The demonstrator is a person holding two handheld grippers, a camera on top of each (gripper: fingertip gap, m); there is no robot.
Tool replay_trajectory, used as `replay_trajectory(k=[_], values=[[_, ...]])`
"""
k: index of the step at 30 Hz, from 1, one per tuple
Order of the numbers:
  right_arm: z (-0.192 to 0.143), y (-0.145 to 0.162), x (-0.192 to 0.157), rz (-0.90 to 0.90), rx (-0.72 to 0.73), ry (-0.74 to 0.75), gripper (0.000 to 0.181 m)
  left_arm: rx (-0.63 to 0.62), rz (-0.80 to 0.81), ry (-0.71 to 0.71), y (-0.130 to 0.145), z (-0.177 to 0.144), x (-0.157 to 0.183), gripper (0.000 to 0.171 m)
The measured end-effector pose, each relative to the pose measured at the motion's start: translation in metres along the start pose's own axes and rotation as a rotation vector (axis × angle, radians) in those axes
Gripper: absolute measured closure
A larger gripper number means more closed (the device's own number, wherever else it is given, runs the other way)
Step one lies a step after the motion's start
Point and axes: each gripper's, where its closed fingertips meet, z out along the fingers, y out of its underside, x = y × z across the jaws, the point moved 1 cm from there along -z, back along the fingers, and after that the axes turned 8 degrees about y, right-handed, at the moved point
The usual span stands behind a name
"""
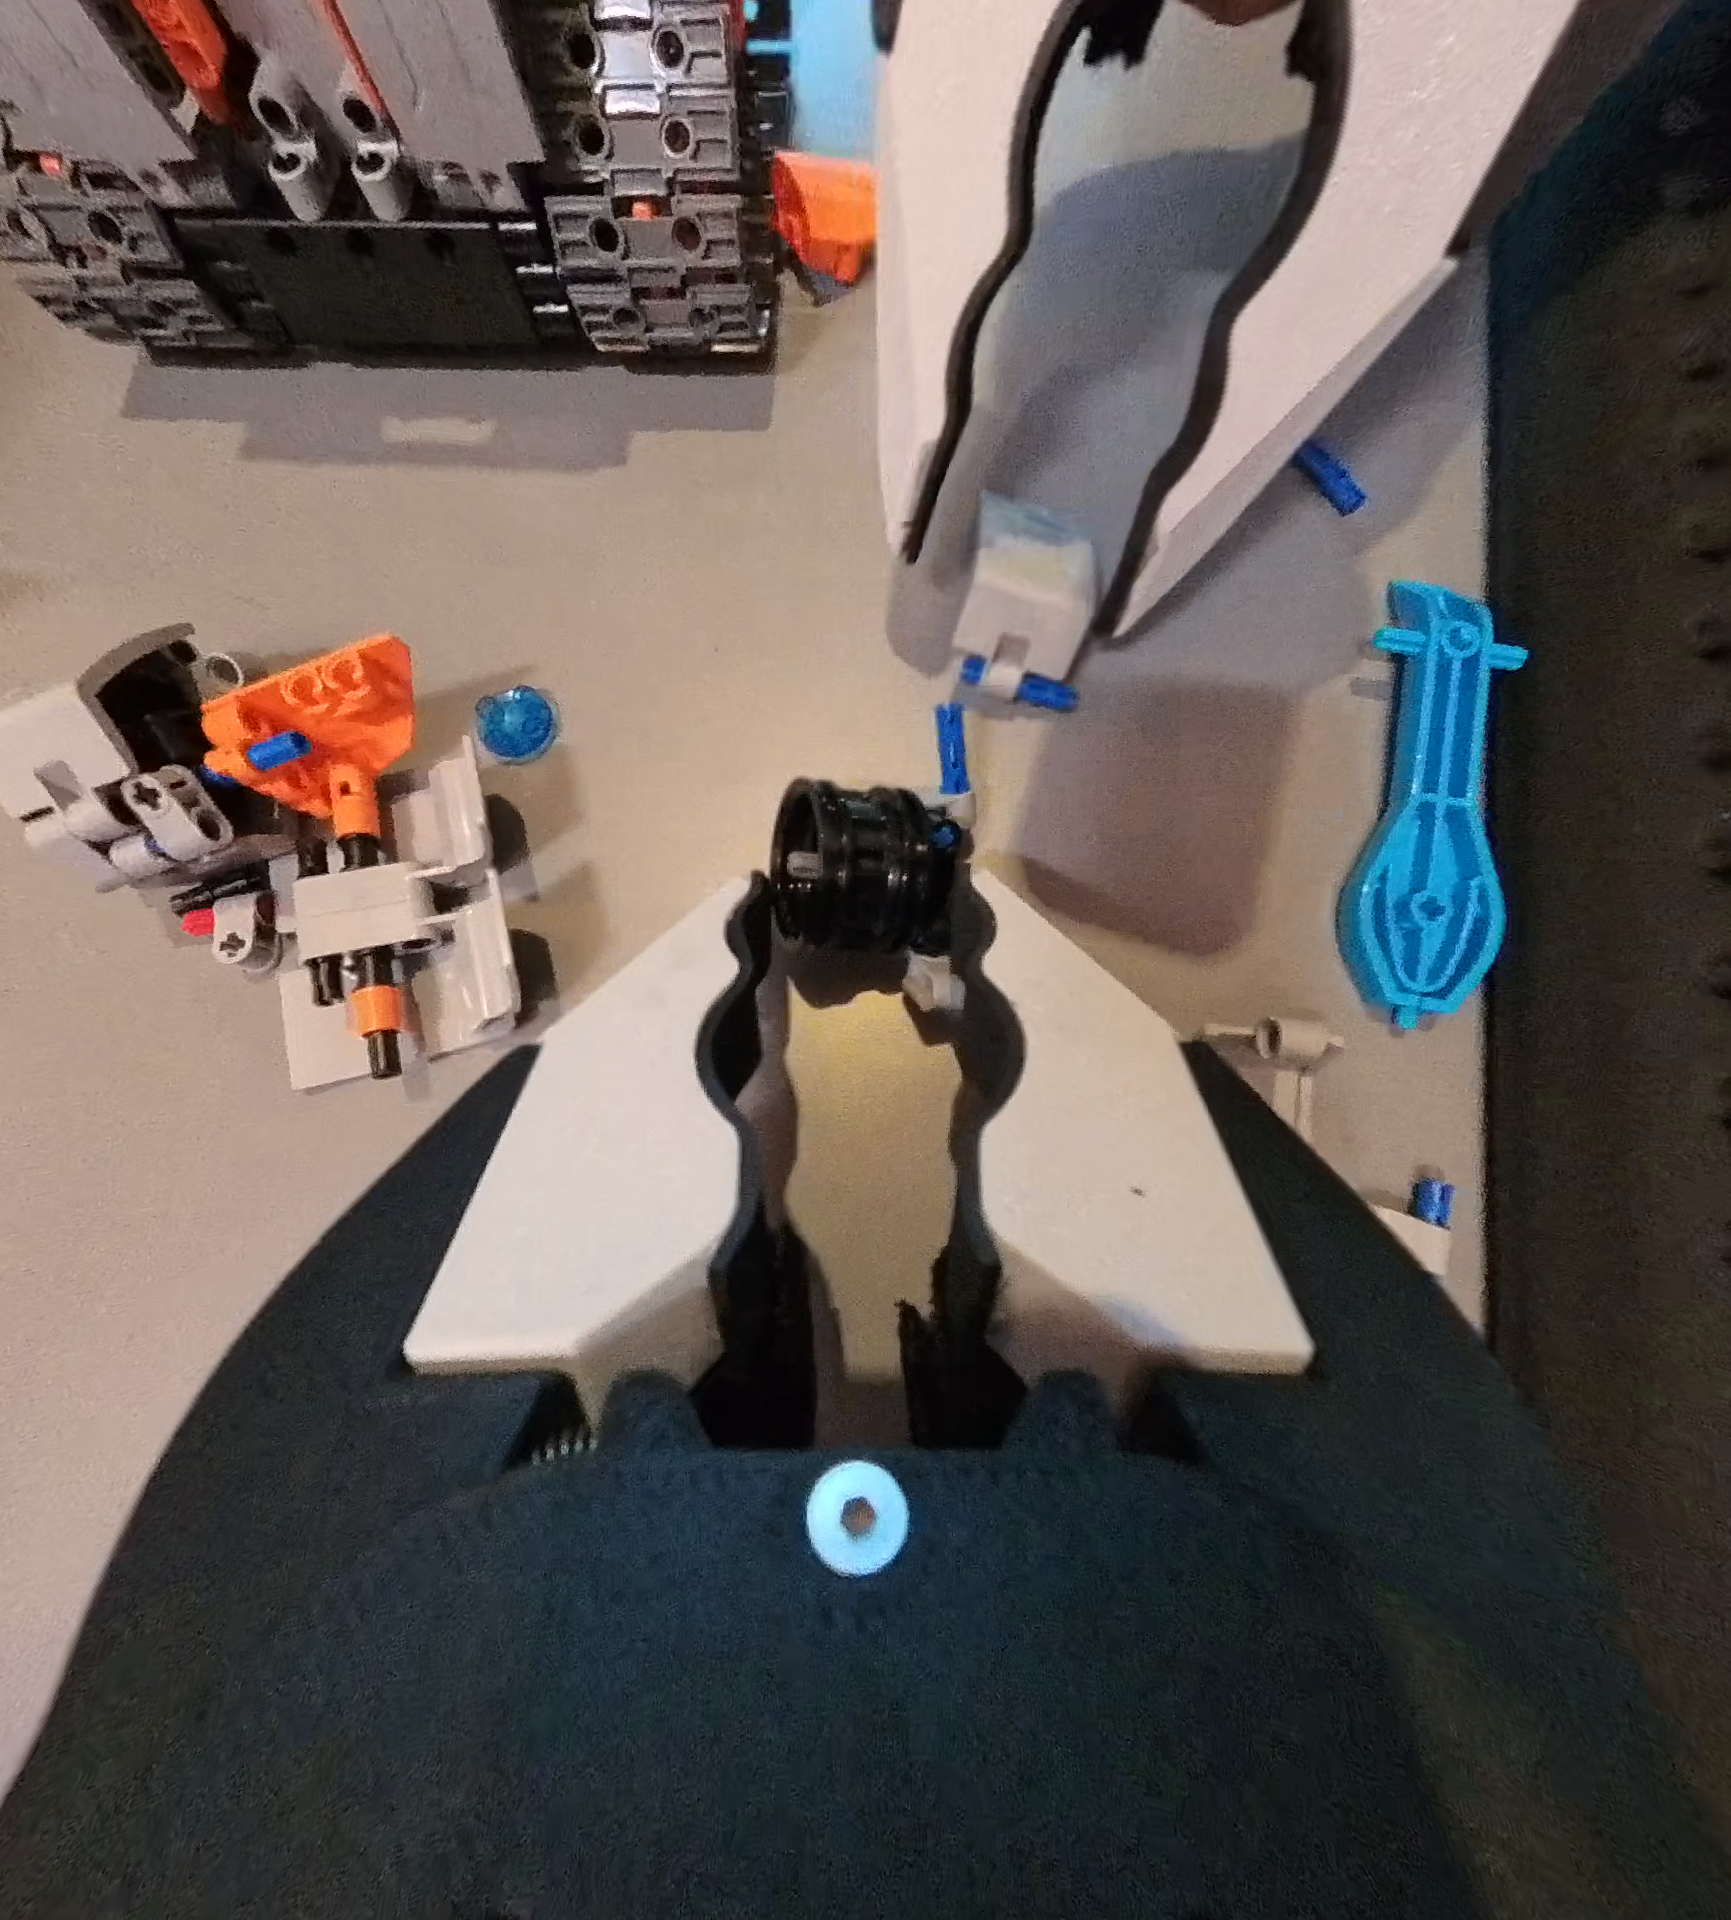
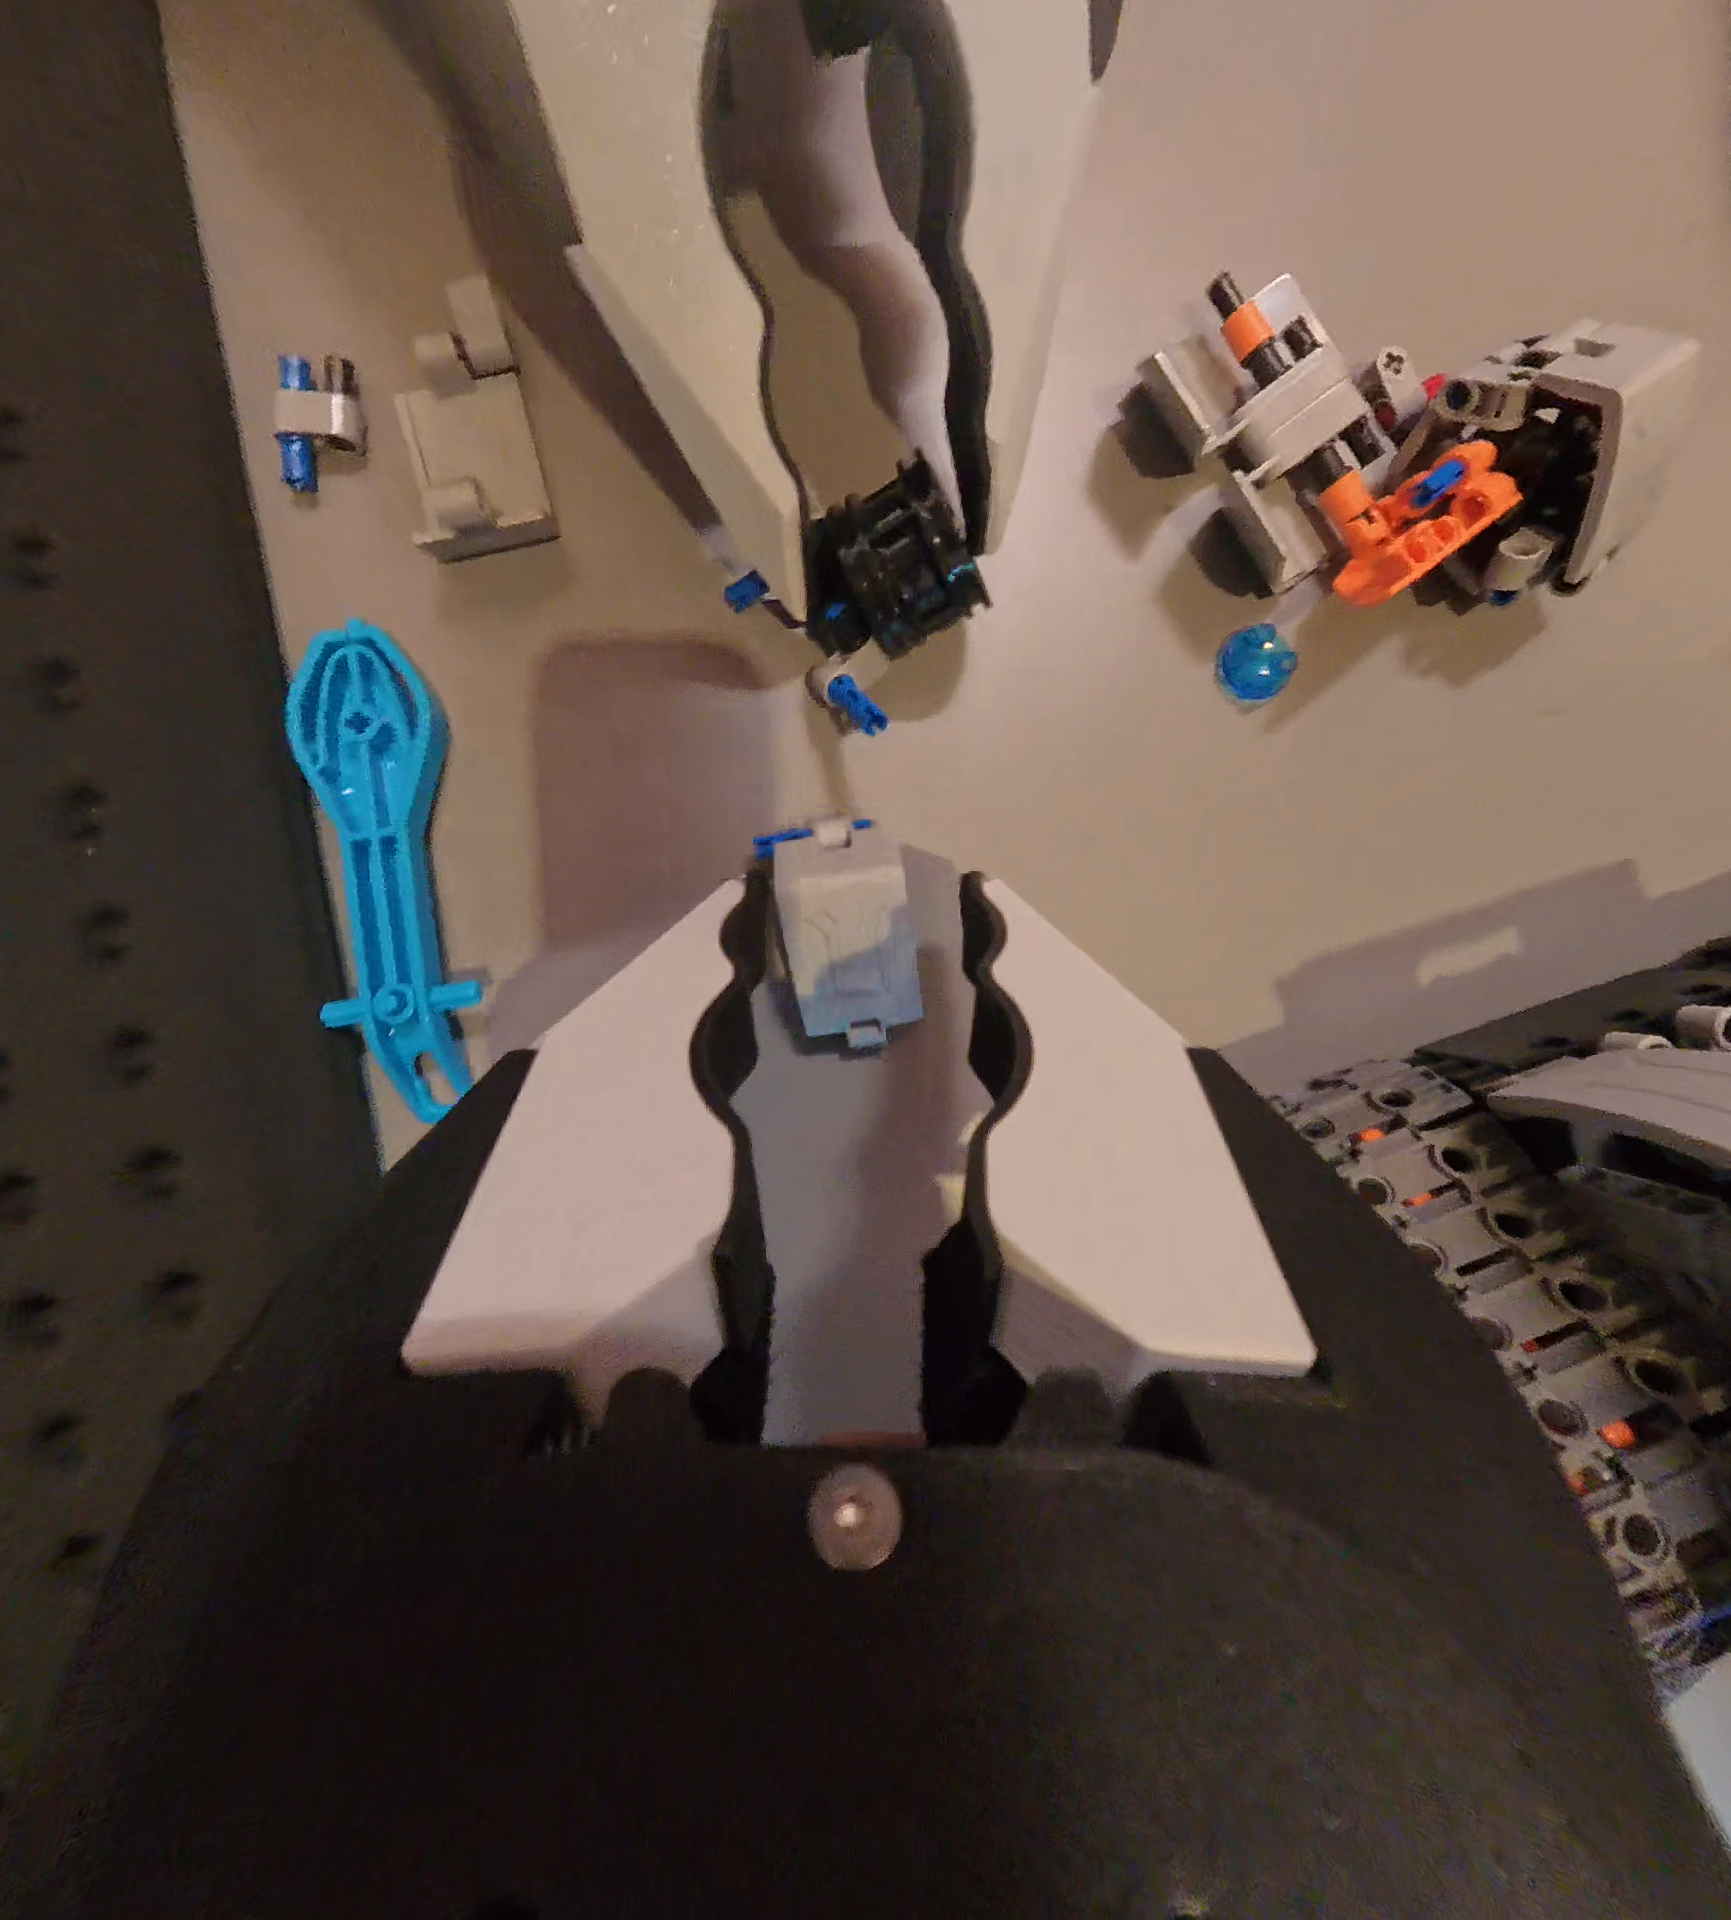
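Left gripper [image 1: 856,914] pinches a black wheel hub [image 1: 856,868]; right gripper [image 2: 856,935] clamps a grey block [image 2: 845,940]. Only the right view shows the grey plate [image 2: 474,457] at 11 o'clock.

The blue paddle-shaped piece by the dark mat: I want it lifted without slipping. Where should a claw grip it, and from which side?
Probably grip the blue paddle-shaped piece across its narrow straight shaft, between the wide rounded end and the small crossbar. It lies flat on the table, so come from above, fingers either side of the shaft.

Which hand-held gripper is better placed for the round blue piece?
Left, likely: the left hand-held gripper, gripping a black wheel, is nearer the blue piece than the right hand-held gripper, gripping a grey block.
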Motion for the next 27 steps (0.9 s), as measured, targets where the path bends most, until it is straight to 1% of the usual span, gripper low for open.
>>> replay_trajectory(k=[2,4,6,9,12,15,16,17,22,24,27], values=[[-0.002,-0.005,0.000,-0.033,0.029,0.025,0.144,-0.010,-0.033,0.019,0.002,-0.002,0.001,0.139],[-0.005,-0.019,-0.003,-0.102,0.095,0.061,0.144,-0.013,-0.072,0.048,0.004,-0.004,0.003,0.139],[-0.002,-0.033,-0.007,-0.168,0.142,0.103,0.147,-0.007,-0.112,0.058,0.004,-0.004,0.002,0.140],[0.011,-0.036,-0.002,-0.269,0.095,0.231,0.150,0.024,-0.191,0.075,0.003,-0.006,-0.002,0.140],[0.021,-0.038,0.001,-0.284,0.067,0.305,0.149,0.054,-0.278,0.099,0.004,-0.007,-0.005,0.140],[0.030,-0.039,0.003,-0.241,0.064,0.313,0.147,0.090,-0.313,0.111,0.000,-0.009,-0.007,0.140],[0.031,-0.038,0.006,-0.232,0.062,0.326,0.151,0.097,-0.319,0.121,-0.001,-0.009,-0.007,0.140],[0.031,-0.039,0.009,-0.226,0.067,0.330,0.159,0.101,-0.317,0.124,-0.002,-0.010,-0.006,0.140],[0.029,-0.038,0.002,-0.232,0.115,0.213,0.162,0.075,-0.254,0.150,-0.002,-0.008,0.000,0.140],[0.026,-0.037,-0.003,-0.270,0.125,0.157,0.162,0.050,-0.166,0.159,-0.003,-0.008,0.006,0.140],[0.024,-0.034,-0.011,-0.266,0.110,0.068,0.163,0.001,-0.039,0.135,-0.005,-0.007,0.014,0.144]])
